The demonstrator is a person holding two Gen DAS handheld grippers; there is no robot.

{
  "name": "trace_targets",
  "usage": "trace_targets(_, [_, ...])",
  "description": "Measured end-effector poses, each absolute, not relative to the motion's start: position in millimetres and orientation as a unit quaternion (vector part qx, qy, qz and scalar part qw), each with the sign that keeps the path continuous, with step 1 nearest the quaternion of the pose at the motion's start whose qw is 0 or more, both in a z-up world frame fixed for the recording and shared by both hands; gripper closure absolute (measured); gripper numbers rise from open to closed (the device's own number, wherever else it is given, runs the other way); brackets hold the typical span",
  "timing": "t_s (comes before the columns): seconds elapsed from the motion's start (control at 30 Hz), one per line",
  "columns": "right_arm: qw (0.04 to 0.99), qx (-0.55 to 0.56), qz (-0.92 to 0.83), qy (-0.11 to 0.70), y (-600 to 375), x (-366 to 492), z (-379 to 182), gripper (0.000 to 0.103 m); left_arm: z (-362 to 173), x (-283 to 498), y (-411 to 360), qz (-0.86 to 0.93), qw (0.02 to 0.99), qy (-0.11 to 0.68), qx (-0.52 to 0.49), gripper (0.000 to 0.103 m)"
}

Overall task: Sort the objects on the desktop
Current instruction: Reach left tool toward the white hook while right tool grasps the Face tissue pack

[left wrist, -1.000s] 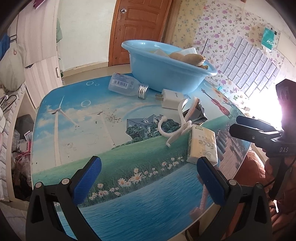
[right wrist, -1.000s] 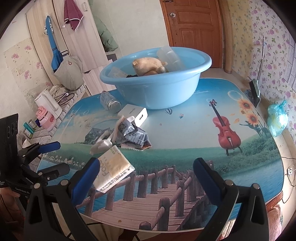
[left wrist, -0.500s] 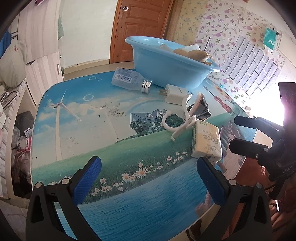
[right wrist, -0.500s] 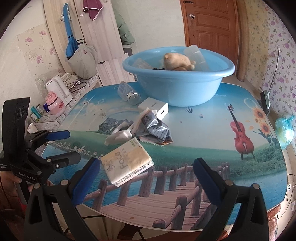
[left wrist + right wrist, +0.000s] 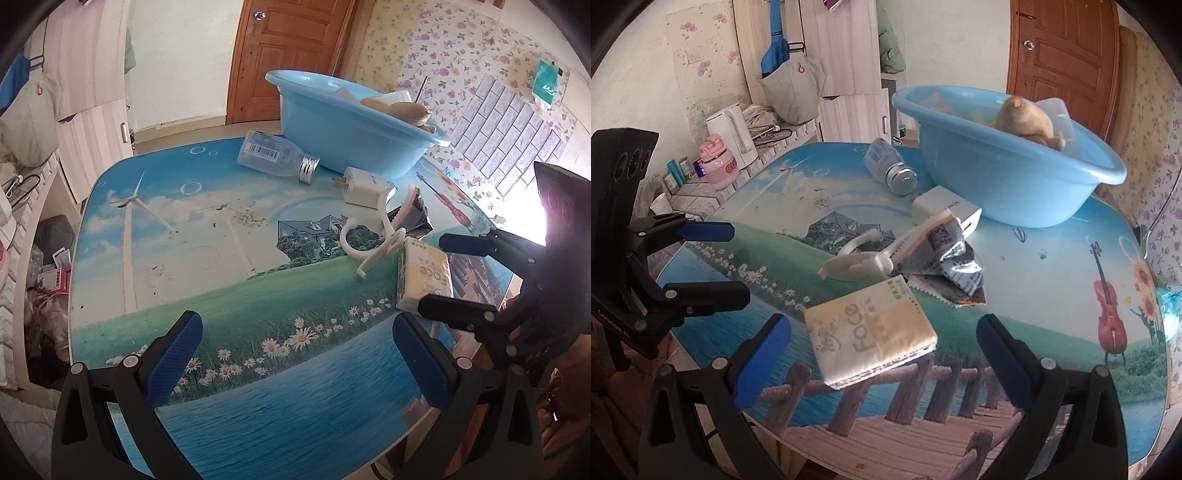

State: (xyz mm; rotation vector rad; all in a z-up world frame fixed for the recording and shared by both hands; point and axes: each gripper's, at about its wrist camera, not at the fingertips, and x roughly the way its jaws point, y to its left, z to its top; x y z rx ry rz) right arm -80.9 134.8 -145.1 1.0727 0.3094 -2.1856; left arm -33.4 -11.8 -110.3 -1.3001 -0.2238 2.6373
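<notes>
A tissue pack marked "Face" lies near the table's front edge, just ahead of my open, empty right gripper; it also shows in the left wrist view. Behind it lie a white plastic hook, a crumpled foil wrapper, a white charger and a clear bottle on its side. The blue basin holds a tan plush toy. My left gripper is open and empty over the table's near edge, left of the pack.
The table has a printed landscape top. A kettle and pink jar stand on a side counter at left. A wooden door is behind. The right gripper shows in the left wrist view.
Both grippers have swung and moved in. The tissue pack now sits closer to the right gripper's fingers. Nothing on the table has moved.
</notes>
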Motion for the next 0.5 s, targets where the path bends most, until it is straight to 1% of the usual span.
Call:
trace_targets(0.07, [0.342, 0.417, -0.835, 0.105, 137, -84, -146, 0.016, -110, -34, -10, 0.891, 0.092, -0.068, -0.439, 0.0])
trace_targets(0.1, [0.349, 0.423, -0.831, 0.094, 139, -86, -147, 0.032, -110, -36, -8, 0.891, 0.093, -0.064, -0.44, 0.0])
trace_targets(0.13, [0.352, 0.428, -0.828, 0.082, 143, -87, -147, 0.035, -110, -37, -6, 0.891, 0.096, -0.06, -0.44, 0.0])
trace_targets(0.33, [0.331, 0.431, -0.837, 0.055, 165, -93, -147, 0.037, -111, -56, 15, 0.89, 0.121, -0.032, -0.438, 0.0])
trace_targets(0.5, [0.289, 0.435, -0.852, 0.033, 192, -100, -145, 0.037, -112, -69, 33, 0.887, 0.146, -0.01, -0.438, 0.0])
